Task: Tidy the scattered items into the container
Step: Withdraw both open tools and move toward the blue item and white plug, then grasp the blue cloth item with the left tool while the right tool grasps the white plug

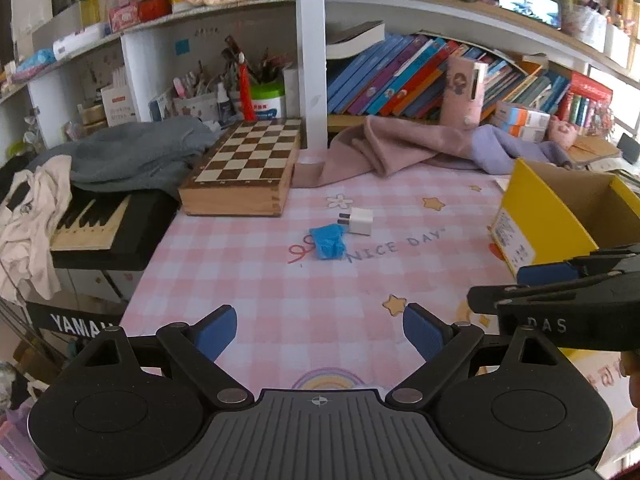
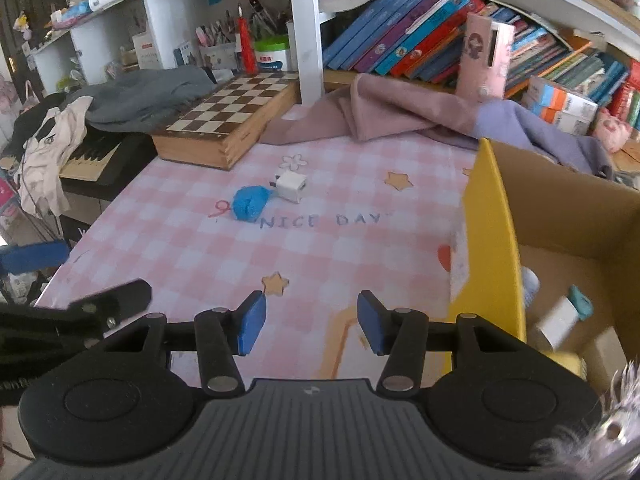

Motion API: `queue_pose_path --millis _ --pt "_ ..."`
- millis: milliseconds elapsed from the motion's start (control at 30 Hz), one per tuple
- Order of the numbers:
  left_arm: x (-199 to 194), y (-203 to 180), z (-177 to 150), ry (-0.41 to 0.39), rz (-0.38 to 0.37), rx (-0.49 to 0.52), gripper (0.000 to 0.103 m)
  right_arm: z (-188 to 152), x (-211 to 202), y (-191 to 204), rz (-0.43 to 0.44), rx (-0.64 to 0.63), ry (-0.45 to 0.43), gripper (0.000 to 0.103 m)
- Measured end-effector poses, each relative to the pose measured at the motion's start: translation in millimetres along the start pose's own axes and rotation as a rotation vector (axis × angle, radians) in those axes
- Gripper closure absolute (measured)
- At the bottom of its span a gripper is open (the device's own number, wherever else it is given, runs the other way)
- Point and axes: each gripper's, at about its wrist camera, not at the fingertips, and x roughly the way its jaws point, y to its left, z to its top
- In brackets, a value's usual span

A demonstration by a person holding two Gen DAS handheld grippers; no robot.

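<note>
This was a child's room at home. The desk (image 1: 320, 300) had a pink checked cover with stars. At the back stood shelves of colorful books (image 1: 400, 76), a chessboard box (image 1: 248, 160), and pens in cups (image 1: 256, 88). A piano keyboard (image 1: 92, 220) sat at the left.

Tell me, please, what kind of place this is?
Probably a child's study desk at home. Shelves behind it hold leaning books and a cup of pens, a chess board sits beside a keyboard piano, and the tablecloth is pink checked, printed with stars.
</note>
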Motion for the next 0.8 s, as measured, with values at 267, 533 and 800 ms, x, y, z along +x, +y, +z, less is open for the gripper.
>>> queue_pose_path --millis 267,533,800 --pt "52 12 24 -0.009 0.012 -0.04 0.011 49 53 -1 0.001 -0.061 0.022 0.056" --pt "103 19 42 0.036 -0.003 -0.077 0.012 91 105 -8 0.022 -0.159 0.084 0.054" --pt "147 3 50 0.067 -0.034 -0.059 0.026 117 152 -5 0.094 -0.247 0.165 0.054"
